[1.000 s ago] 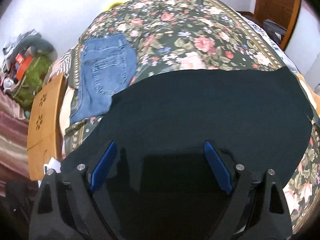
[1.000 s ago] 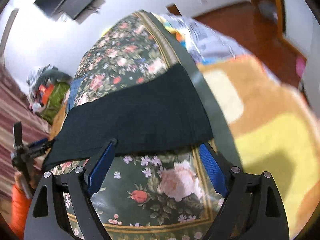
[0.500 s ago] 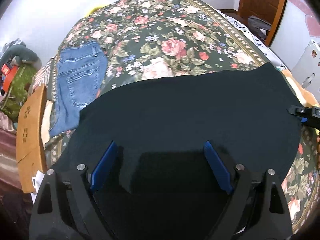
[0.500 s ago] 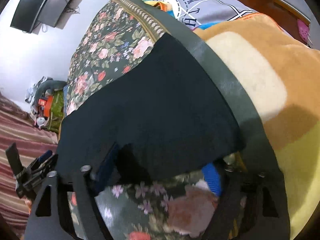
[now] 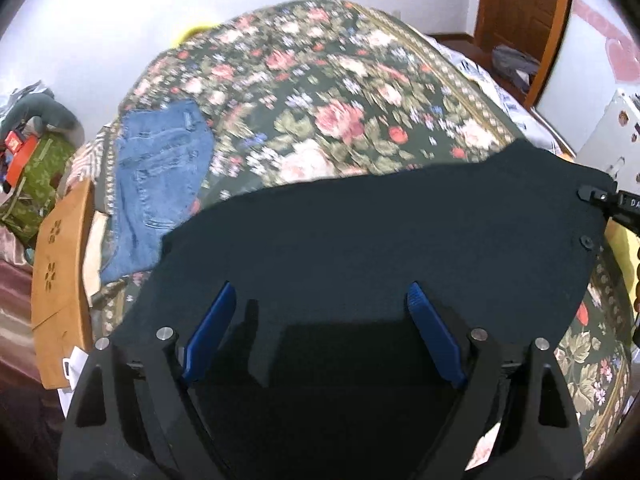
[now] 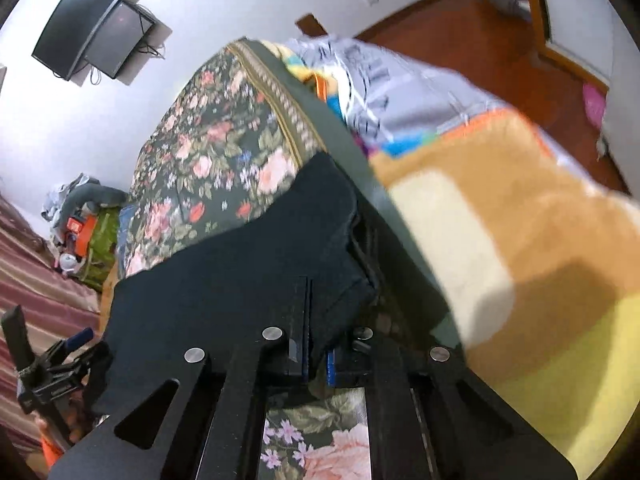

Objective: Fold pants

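Black pants [image 5: 380, 240] lie spread across the floral bedspread [image 5: 320, 92]. My left gripper [image 5: 322, 332] is open, its blue pads over the near edge of the pants with the cloth between them. In the right wrist view my right gripper [image 6: 316, 354] is shut on the near right edge of the black pants [image 6: 248, 272], and the cloth is bunched up at the pads. The right gripper also shows at the far right of the left wrist view [image 5: 612, 200], at the pants' corner. The left gripper shows at the lower left of the right wrist view [image 6: 60, 364].
Folded blue jeans [image 5: 160, 176] lie at the bed's left side. A wooden board [image 5: 60, 280] stands beside the bed at left. An orange and yellow blanket [image 6: 520, 260] covers the bed at right. Clutter [image 5: 28, 160] sits by the wall. A wooden door [image 5: 520, 12] is at the back right.
My right gripper moved forward onto the pants' edge and shut on it, bunching the cloth. My left gripper stayed open over the near edge, its view shifting a little.
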`<state>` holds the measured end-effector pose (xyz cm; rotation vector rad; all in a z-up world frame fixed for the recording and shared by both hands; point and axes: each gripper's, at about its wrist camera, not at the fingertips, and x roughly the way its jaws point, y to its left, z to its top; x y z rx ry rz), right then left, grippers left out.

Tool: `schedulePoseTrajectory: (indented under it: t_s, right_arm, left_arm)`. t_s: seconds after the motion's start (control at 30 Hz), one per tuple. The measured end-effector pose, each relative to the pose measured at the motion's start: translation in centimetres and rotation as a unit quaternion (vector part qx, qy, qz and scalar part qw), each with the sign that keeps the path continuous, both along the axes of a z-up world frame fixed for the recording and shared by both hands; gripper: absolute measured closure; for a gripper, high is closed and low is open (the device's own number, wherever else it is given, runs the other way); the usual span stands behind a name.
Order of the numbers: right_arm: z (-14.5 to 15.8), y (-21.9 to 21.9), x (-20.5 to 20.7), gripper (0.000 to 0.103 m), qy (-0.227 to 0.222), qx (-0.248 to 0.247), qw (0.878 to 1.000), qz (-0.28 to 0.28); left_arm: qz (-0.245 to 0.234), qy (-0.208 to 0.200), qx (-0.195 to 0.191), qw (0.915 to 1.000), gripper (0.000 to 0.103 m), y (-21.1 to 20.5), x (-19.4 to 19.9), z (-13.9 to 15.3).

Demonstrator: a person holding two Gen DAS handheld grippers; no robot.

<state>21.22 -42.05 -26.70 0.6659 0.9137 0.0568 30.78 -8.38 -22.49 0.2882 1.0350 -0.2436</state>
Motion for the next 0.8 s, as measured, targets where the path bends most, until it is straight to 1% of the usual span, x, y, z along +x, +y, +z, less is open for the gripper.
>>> schedulePoseTrajectory:
  t_s: [0.1,0.17,0.2,0.27,0.33,0.43,0.6,0.7,0.8]
  right_arm:
    - [3.5,0.7,0.6,0.099,-0.034,-0.024,0.999,0.011]
    - [5.7,1.4,1.0,0.099,-0.057,-0.027,0.998,0.021]
    - [7.3,1.8,1.2,0.099,-0.073,-0.029,0.996,0.03]
    - [9.5,2.8,1.5,0.099,-0.098,-0.036,0.994,0.042]
    - [12.0,4.4,1.9,0.099,-0.126,-0.04,0.989,0.059]
    - [14.9,7.2,2.6,0.099,-0.158,-0.043,0.983,0.087]
    - [17.9,12.5,4.3,0.098,-0.19,-0.029,0.972,0.136]
    - [18.4,15.7,5.4,0.098,-0.193,-0.019,0.967,0.165]
    - [17.8,19.8,6.6,0.098,-0.181,-0.018,0.962,0.202]
  left_arm:
    - [0.012,-0.013,-0.02,0.9996,0.014,1.3,-0.2,1.5]
    - [0.021,-0.024,-0.038,0.9987,0.014,2.5,-0.5,2.8]
    - [0.025,-0.03,-0.042,0.9984,0.014,2.8,-0.6,3.2]
    - [0.033,-0.044,-0.051,0.9971,0.014,3.8,-1.0,4.4]
    - [0.04,-0.058,-0.055,0.996,0.014,4.8,-1.4,5.4]
    - [0.048,-0.079,-0.062,0.9938,0.014,6.4,-2.5,6.8]
    - [0.065,-0.106,-0.073,0.9895,0.012,9.4,-4.3,8.8]
    - [0.077,-0.119,-0.075,0.9871,0.012,10.9,-5.4,9.5]
    - [0.093,-0.127,-0.079,0.9844,0.012,12.5,-6.3,9.9]
